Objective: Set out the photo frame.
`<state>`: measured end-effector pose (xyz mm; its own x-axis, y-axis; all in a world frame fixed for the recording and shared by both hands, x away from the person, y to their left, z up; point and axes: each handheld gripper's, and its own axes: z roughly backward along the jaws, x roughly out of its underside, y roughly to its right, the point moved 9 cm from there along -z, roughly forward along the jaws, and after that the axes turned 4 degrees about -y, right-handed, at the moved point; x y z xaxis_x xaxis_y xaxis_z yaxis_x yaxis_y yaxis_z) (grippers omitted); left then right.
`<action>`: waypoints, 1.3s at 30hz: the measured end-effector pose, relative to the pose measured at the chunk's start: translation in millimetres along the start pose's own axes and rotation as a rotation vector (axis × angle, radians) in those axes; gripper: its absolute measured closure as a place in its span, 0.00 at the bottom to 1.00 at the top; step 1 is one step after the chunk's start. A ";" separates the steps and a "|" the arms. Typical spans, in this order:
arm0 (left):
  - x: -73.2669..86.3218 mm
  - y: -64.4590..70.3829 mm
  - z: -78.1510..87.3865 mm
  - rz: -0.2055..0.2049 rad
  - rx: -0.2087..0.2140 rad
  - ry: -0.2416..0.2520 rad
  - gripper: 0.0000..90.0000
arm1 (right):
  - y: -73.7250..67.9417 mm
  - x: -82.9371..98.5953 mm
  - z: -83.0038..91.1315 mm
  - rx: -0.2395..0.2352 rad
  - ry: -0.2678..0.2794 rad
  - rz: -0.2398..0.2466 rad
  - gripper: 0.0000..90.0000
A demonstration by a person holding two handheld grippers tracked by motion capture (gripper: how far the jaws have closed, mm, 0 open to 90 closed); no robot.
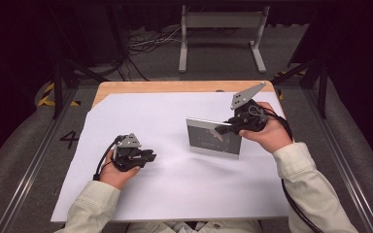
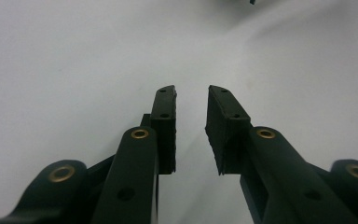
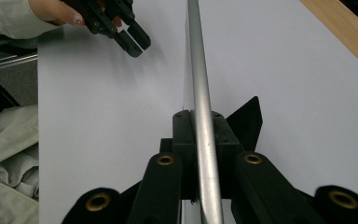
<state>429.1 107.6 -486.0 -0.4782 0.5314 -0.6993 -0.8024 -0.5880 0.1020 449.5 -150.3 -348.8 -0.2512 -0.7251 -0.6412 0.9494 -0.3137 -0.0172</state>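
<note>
The right gripper (image 1: 227,127) pinches the picture frame (image 1: 212,138) standing near the table's (image 1: 175,87) right edge. The left gripper (image 1: 148,158) is open, holding nothing.

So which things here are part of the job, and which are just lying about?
In the job:
frame, stood upright
right gripper, shut on its top edge
left gripper, open, apart from it
white sheet

Lying about:
metal stand
floor cables
</note>
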 end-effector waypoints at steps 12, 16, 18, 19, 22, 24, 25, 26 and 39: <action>1.2 -0.3 -1.5 0.018 0.009 -0.008 0.81 | 1.4 -2.5 -13.0 -0.069 -0.001 0.044 0.93; 1.4 -0.6 -1.6 0.019 0.010 -0.009 0.81 | 1.9 -0.8 -17.3 -0.087 -0.004 0.052 0.93; 1.8 -0.4 -2.0 0.023 0.011 -0.011 0.81 | 1.7 -0.1 -18.2 -0.094 -0.005 0.052 0.93; 2.0 -0.6 -2.5 0.021 0.012 -0.013 0.81 | 2.3 2.0 -20.1 -0.105 -0.009 0.052 0.93; 2.6 -0.1 -4.0 0.022 0.012 -0.019 0.81 | 4.0 4.9 -22.0 -0.114 -0.014 0.048 0.93; 2.5 -0.1 -4.0 0.022 0.012 -0.019 0.81 | 5.2 6.4 -22.7 -0.117 -0.015 0.045 0.93; 2.5 -0.1 -4.0 0.022 0.012 -0.019 0.81 | 5.8 7.2 -23.0 -0.121 -0.016 0.045 0.93; 2.6 -0.2 -4.1 0.022 0.012 -0.020 0.81 | 6.2 8.1 -23.2 -0.125 -0.018 0.044 0.93; 3.5 0.0 -5.6 0.028 0.013 -0.021 0.81 | 13.4 12.9 -24.2 -0.122 -0.057 0.069 0.92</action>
<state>429.5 106.0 -492.5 -0.5083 0.5275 -0.6807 -0.7928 -0.5953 0.1307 463.5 -149.0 -375.9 -0.1917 -0.7772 -0.5994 0.9797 -0.1880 -0.0697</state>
